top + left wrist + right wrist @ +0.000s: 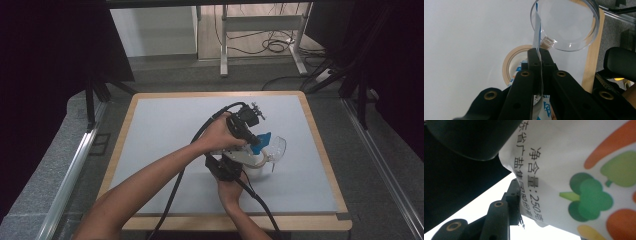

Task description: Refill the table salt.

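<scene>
A white bag [579, 170] printed with vegetables and black text hangs over the middle of the table. Its blue top [263, 139] points up and to the right. My left gripper [256, 143] comes in from above and is shut on the bag's thin top edge [537, 30]. The edge runs straight between the closed jaws of that gripper [538, 55]. My right gripper [250, 167] is lower and nearer me, shut on the bag's white body [256, 172]. One black finger [512, 195] presses the bag's side; the bag hides the other. A clear bowl [278, 148] sits just right of the bag.
The clear bowl [564, 25] lies just beyond the bag's top edge. A beige ring like a tape roll [507, 63] lies on the grey mat [165, 130] under the bag. The table's wooden rim [325, 150] runs close on the right.
</scene>
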